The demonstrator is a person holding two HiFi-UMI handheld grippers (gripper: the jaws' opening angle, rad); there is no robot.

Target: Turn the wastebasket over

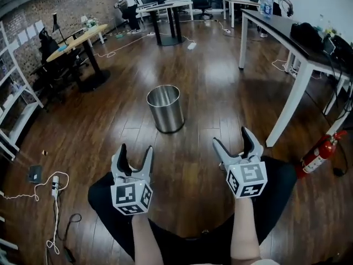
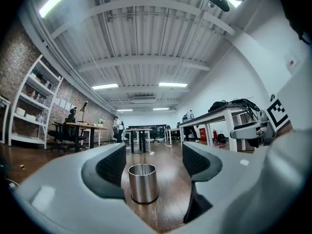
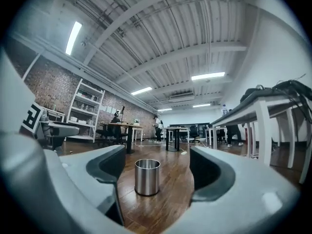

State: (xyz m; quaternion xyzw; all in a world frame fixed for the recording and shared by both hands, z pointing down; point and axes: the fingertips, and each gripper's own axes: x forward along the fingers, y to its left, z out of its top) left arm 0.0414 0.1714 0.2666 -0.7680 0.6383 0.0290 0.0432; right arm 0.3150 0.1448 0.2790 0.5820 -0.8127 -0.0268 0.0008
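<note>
A shiny steel wastebasket (image 1: 165, 108) stands upright on the wood floor, its open mouth facing up. It is well ahead of both grippers and nothing touches it. My left gripper (image 1: 135, 150) is held low at the left, jaws wide apart and empty. At the right, my right gripper (image 1: 231, 138) also stands open with nothing in it. The left gripper view frames the wastebasket (image 2: 143, 183) between its spread jaws (image 2: 153, 167), some way off. Along the right gripper (image 3: 153, 172) the same wastebasket (image 3: 147, 177) shows centred, also at a distance.
A long white table (image 1: 287, 37) runs along the right, with a red fire extinguisher (image 1: 320, 153) by its leg. Round tables (image 1: 77, 40) and a white shelf (image 1: 11, 93) stand at the left. A power strip and cables (image 1: 54, 185) lie on the floor at the left. A person stands far back.
</note>
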